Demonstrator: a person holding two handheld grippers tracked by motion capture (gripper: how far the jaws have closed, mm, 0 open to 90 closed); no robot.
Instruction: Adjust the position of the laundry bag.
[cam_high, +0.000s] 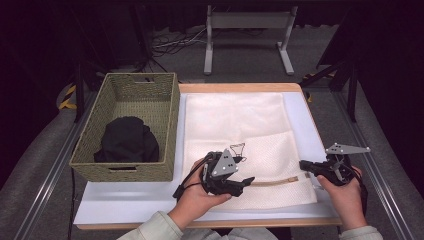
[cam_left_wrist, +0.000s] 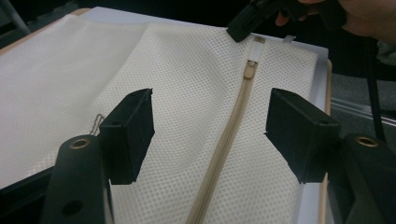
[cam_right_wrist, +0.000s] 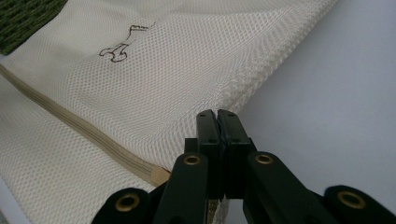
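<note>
Over the mesh laundry bag (cam_high: 250, 150), left gripper (cam_left_wrist: 210, 135) hangs wide astride the zipper (cam_left_wrist: 233, 116), right gripper (cam_right_wrist: 217, 122) pinched shut at the pull end, so unzipping probably comes next.

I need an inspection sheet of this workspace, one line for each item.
Surface: white board on a wooden table.
Job's things: cream mesh laundry bag lying flat, zipper closed.
Clutter: woven basket at the left, dark cloth inside.
Grippers: left hand-held gripper open above the zipper; right hand-held gripper shut at the zipper's end.
Cables: black cable at the left hand.
Surroundings: grey floor, metal frame behind.
</note>
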